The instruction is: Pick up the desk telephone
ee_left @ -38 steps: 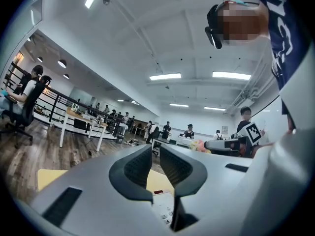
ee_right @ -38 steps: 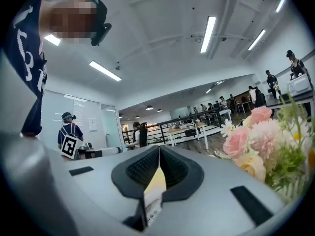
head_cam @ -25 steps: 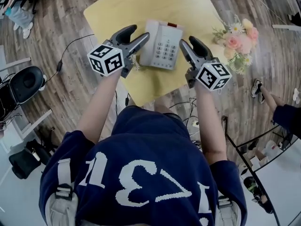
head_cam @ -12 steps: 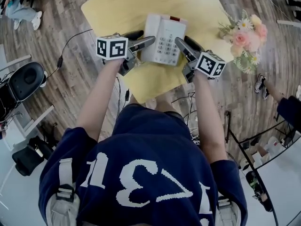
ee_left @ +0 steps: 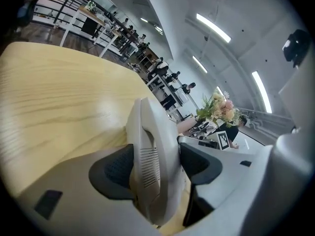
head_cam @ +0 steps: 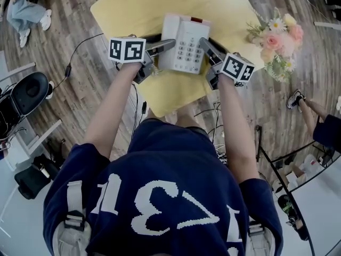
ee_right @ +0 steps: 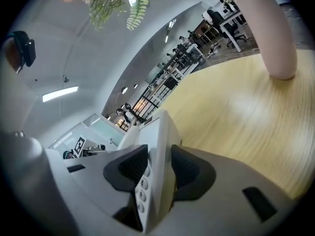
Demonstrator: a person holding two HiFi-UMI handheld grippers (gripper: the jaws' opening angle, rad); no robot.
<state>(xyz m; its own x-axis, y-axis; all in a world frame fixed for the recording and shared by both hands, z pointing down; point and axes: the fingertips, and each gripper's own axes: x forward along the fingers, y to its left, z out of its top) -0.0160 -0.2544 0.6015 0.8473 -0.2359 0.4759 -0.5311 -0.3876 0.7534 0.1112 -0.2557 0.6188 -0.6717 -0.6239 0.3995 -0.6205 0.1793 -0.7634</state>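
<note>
The white desk telephone (head_cam: 184, 42) lies flat on the yellow table (head_cam: 160, 4), keypad up and handset on its left side. My left gripper (head_cam: 167, 41) straddles that left side. In the left gripper view the handset (ee_left: 150, 146) fills the space between the dark pads (ee_left: 115, 168), and the jaws stand wide with no visible squeeze. My right gripper (head_cam: 205, 45) is on the telephone's right edge. Its jaws are closing, and in the right gripper view both pads (ee_right: 130, 166) lie against the thin edge of the telephone (ee_right: 160, 146) beside the number keys.
A vase of pink and white flowers (head_cam: 277, 36) stands at the table's right corner, close to my right gripper; its vase (ee_right: 273, 33) shows in the right gripper view. A black cable (head_cam: 80, 52) and a chair (head_cam: 26, 92) are on the wooden floor to the left.
Both grippers came down from above the table and settled onto the telephone's left and right sides, rolling as they went. The telephone has not moved.
</note>
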